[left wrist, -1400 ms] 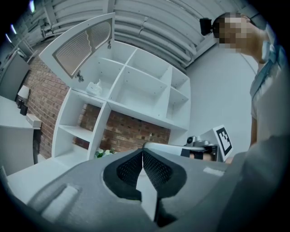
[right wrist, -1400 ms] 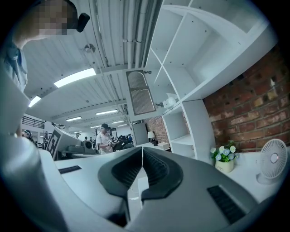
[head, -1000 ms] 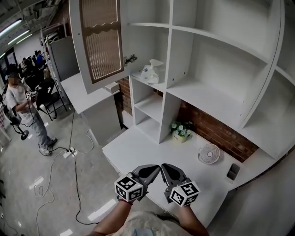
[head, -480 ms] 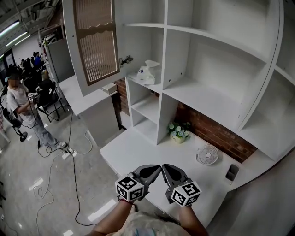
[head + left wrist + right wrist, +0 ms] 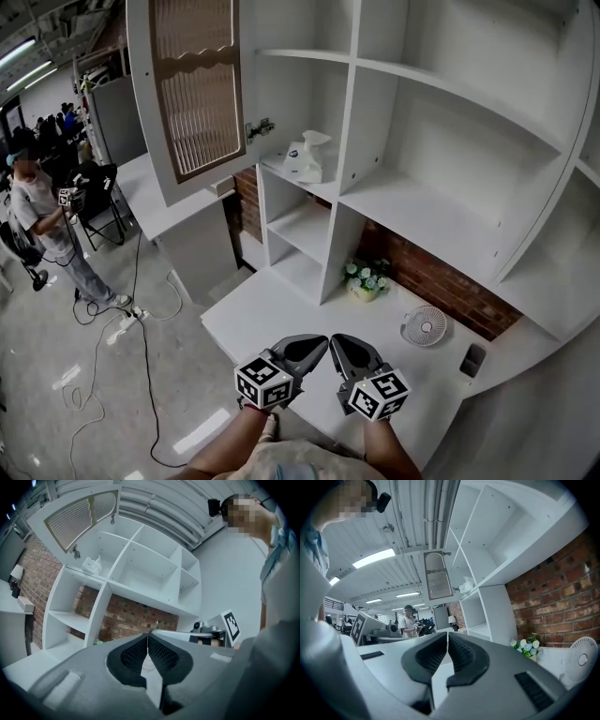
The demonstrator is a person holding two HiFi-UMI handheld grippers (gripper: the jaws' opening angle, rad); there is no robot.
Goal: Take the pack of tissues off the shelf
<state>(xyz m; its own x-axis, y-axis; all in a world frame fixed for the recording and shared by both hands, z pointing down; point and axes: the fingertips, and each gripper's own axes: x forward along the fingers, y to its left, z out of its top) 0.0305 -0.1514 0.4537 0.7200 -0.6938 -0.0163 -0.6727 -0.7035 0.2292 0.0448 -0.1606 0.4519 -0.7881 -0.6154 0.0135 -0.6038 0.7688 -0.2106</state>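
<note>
**So, tissues sat up on the shelf, both grippers shut and holding nothing**

Honestly the head view didn't give much detail. The pack of tissues [image 5: 307,157] sat on a board of the white shelf [image 5: 422,202], in the compartment just right of the open slatted door [image 5: 192,84]. It was close to the upright divider, and a white sheet stuck up from its top. Its print was too small to read. In the right gripper view the pack was a tiny pale blob.

The left gripper [image 5: 320,342] and right gripper [image 5: 337,340] were low over the white counter [image 5: 262,309], side by side, tips nearly touching, well apart from the pack. Both had their jaws pressed together with nothing between them. The forearms were cut off at the bottom edge.

In the left gripper view the small fan [image 5: 424,328] was mostly hidden behind the jaws. A pot of flowers [image 5: 367,275] stood by the brick wall. The dark flat thing [image 5: 473,356] at the counter's right end I couldn't identify. The top of the shelf ran out of frame.
</note>
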